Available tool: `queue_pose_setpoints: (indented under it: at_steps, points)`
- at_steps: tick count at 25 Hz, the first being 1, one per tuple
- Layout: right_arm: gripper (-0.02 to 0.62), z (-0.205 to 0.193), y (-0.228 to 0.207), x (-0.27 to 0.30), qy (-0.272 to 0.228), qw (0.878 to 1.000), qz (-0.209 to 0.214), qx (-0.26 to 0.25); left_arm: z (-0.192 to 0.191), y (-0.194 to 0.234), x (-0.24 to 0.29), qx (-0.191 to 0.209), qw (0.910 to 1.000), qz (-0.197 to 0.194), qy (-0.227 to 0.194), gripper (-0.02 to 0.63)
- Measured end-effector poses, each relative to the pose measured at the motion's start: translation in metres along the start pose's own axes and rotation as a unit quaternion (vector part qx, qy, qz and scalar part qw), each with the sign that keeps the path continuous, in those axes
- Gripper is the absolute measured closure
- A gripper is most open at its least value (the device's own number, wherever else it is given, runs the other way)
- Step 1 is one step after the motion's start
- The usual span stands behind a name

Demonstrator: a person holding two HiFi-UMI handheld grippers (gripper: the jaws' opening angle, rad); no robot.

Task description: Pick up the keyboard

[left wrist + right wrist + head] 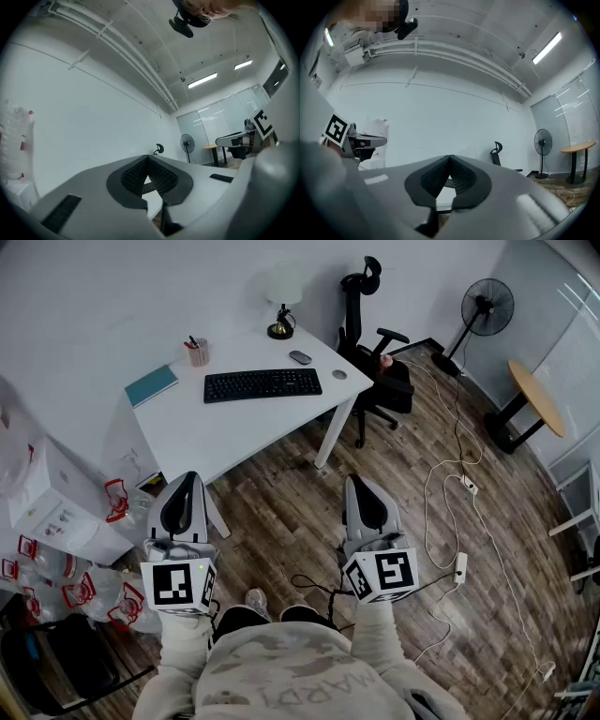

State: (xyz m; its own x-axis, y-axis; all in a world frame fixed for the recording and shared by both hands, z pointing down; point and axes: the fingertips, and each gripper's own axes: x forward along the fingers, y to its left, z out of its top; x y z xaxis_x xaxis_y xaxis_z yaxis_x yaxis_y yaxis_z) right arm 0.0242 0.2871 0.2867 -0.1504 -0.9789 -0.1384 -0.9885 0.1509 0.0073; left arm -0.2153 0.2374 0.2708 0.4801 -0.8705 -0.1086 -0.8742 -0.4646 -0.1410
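Note:
A black keyboard (262, 384) lies across the middle of the white desk (187, 432) in the head view. My left gripper (183, 480) is held over the floor just short of the desk's front edge, shut with nothing in it. My right gripper (357, 484) hangs over the wooden floor to the right of the desk leg, also shut and empty. In the left gripper view the closed jaws meet at the left gripper (148, 158), and in the right gripper view at the right gripper (449, 158). Both point roughly level toward the desk.
On the desk are a teal notebook (151, 385), a pen cup (198, 352), a lamp (281, 301), a mouse (300, 357) and a small round object (339, 374). A black office chair (375, 362) stands right of the desk. Boxes (56, 507) and bags (75, 592) sit at left; cables (450, 512) cross the floor.

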Motion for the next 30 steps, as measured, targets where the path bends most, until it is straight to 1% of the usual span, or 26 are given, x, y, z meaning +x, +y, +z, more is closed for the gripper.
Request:
queue_pose_setpoints:
  at_steps: [7, 14, 21, 24, 30]
  points:
    - [0.584, -0.001, 0.003, 0.004, -0.002, 1.000, -0.008, -0.002, -0.003, 0.010, 0.002, -0.007, 1.0000, -0.001, -0.002, 0.600]
    - [0.584, -0.005, 0.005, 0.027, -0.002, 1.000, -0.016, -0.001, -0.009, 0.026, 0.020, -0.006, 1.0000, -0.005, -0.003, 0.600]
    - [0.585, -0.007, 0.013, 0.054, -0.031, 0.999, -0.030, -0.017, -0.016, 0.054, 0.038, -0.004, 0.9997, -0.014, -0.019, 0.600]
    - [0.584, -0.011, 0.015, 0.061, -0.030, 0.999, -0.036, -0.009, -0.022, 0.062, 0.045, -0.004, 0.9997, -0.018, -0.016, 0.600]
    - [0.584, -0.017, 0.016, 0.071, -0.018, 0.999, -0.047, -0.022, -0.032, 0.074, 0.059, -0.012, 0.9997, -0.020, -0.009, 0.600]
